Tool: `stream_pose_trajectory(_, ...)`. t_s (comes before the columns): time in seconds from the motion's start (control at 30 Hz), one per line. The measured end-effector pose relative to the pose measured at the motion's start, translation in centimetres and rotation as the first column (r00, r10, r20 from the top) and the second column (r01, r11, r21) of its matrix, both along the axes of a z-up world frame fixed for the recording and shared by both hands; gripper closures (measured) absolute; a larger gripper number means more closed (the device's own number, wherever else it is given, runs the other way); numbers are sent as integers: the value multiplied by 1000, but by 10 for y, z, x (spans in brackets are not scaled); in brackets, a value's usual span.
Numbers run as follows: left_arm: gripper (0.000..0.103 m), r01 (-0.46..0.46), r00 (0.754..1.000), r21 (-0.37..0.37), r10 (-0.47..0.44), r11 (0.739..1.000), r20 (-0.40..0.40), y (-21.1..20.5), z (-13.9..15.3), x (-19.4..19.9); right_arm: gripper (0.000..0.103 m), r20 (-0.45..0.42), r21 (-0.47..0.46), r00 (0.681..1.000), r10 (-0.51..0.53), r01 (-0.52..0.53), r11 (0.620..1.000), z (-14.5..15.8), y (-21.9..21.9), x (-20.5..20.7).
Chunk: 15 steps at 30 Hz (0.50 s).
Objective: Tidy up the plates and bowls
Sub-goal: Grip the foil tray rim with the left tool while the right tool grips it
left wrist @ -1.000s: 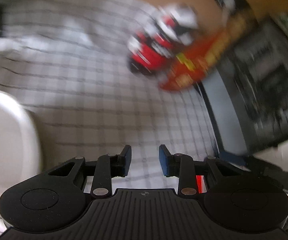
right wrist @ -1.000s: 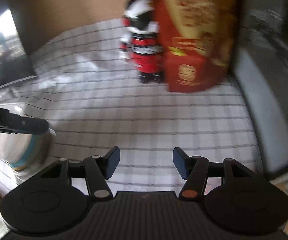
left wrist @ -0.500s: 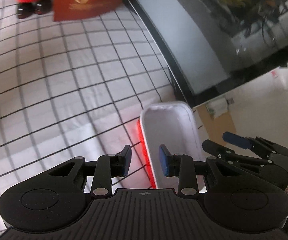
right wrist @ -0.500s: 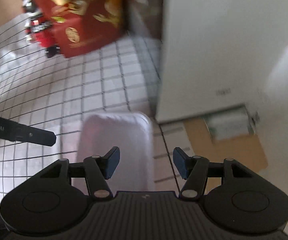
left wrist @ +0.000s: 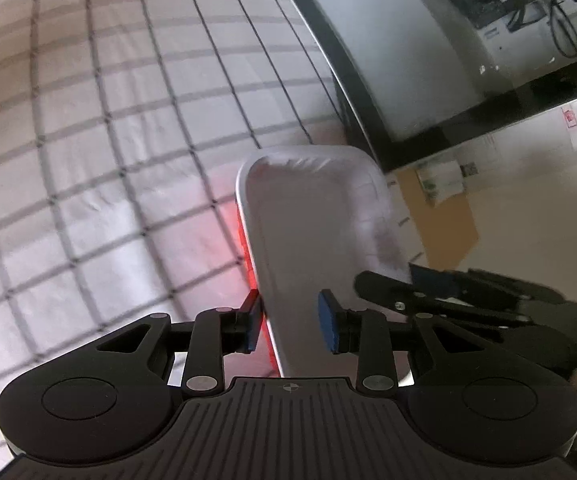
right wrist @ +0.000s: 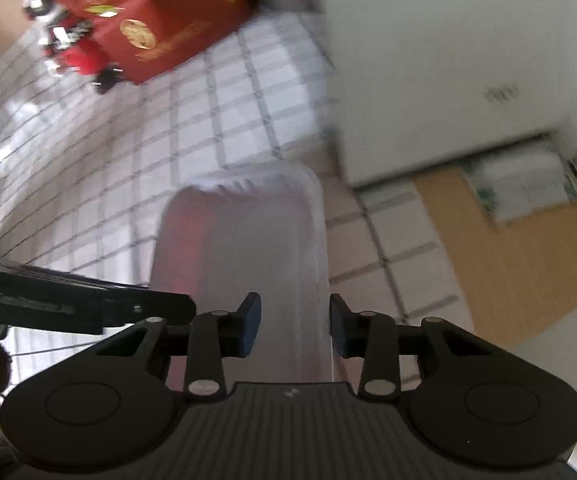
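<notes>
A white rectangular plate with a red underside (left wrist: 320,216) lies at the right edge of the checked tablecloth; it also shows in the right wrist view (right wrist: 244,248). My left gripper (left wrist: 290,322) is open, its jaws straddling the plate's left rim. My right gripper (right wrist: 294,328) is open, its jaws straddling the plate's right rim. The right gripper shows at the plate's right side in the left wrist view (left wrist: 440,284). The left gripper's arm shows in the right wrist view (right wrist: 68,304). No bowls are in view.
A red gift box (right wrist: 136,20) and a red, black and white toy figure (right wrist: 68,52) stand at the far end of the tablecloth (left wrist: 88,160). A dark cabinet with a grey front (left wrist: 408,60) stands right of the table. The floor (right wrist: 508,240) lies beyond the table edge.
Both grippers swung right from the middle of the table to the white plate and closed in on it. The plate's rims now lie between the jaws of each gripper.
</notes>
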State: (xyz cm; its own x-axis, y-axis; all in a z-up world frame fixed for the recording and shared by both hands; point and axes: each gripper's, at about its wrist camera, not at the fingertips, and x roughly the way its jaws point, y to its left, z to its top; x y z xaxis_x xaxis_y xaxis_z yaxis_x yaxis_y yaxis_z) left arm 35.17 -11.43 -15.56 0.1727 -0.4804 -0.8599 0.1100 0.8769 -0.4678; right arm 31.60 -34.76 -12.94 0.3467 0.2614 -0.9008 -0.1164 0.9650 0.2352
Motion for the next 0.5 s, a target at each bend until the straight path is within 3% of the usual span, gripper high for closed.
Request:
stream_pose_trajectory(0.2,72,-133,989,40,130,990,70,81,22,-31,67,42,79,993,110,-113,990,18,71,0)
stream_pose_trajectory(0.37,75,-296,954,106,287,949,93,167,35,-72,67,42,137,959,282,-285,949,18,160,-11)
stream_pose_trajectory(0.5,74,-352,935,158,337,923,115,204,35,-93,66,18,158,934,358,-356,921,12,211,-25)
